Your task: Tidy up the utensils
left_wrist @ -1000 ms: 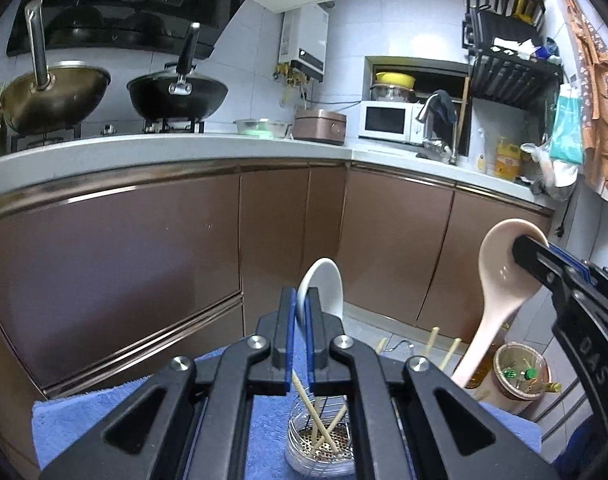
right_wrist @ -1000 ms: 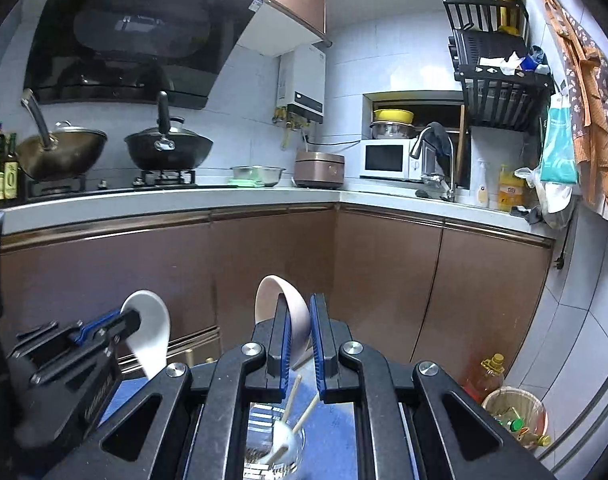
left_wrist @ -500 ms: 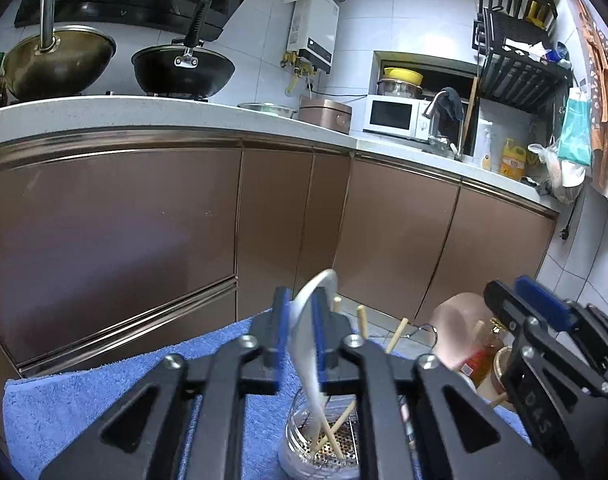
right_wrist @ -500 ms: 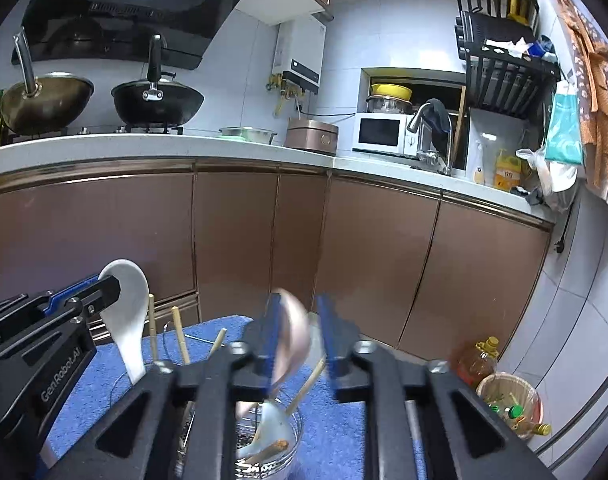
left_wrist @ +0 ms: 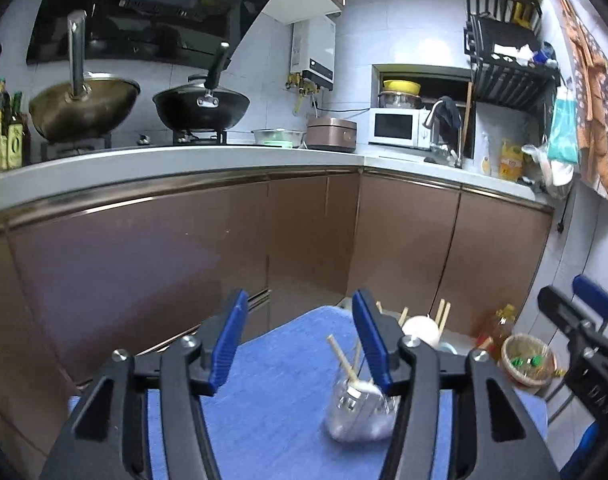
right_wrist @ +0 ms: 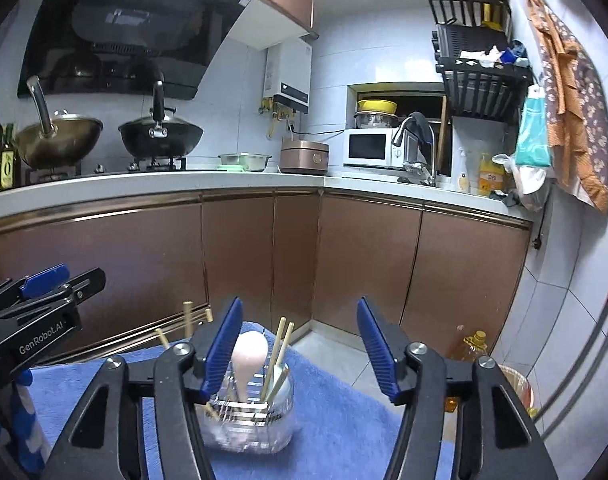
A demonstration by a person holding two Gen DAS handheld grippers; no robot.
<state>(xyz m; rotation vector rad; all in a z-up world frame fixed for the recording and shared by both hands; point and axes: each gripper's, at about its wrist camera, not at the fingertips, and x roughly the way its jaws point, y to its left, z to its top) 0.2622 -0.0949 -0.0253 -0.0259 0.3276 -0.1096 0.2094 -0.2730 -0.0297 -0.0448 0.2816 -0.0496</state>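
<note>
Both tongs spread apart, empty: left gripper (left_wrist: 300, 340), right gripper (right_wrist: 300, 344). Pink ceramic spoon (right_wrist: 248, 354) sits in clear plastic utensil holder (right_wrist: 250, 420). Retreat straight up, avoid clipping wooden chopsticks (right_wrist: 279, 354).

- our left gripper (left_wrist: 300, 340) has glossy black linkage arms, with a silver screw head at each pivot.
- its fingers (left_wrist: 228, 344) carry ribbed blue pads.
- our right gripper (right_wrist: 300, 350) is built alike: black arms, silver screws, blue ribbed pads.
- white lettering "genrobot.ai" marks the left gripper's black side in the right wrist view.
</note>
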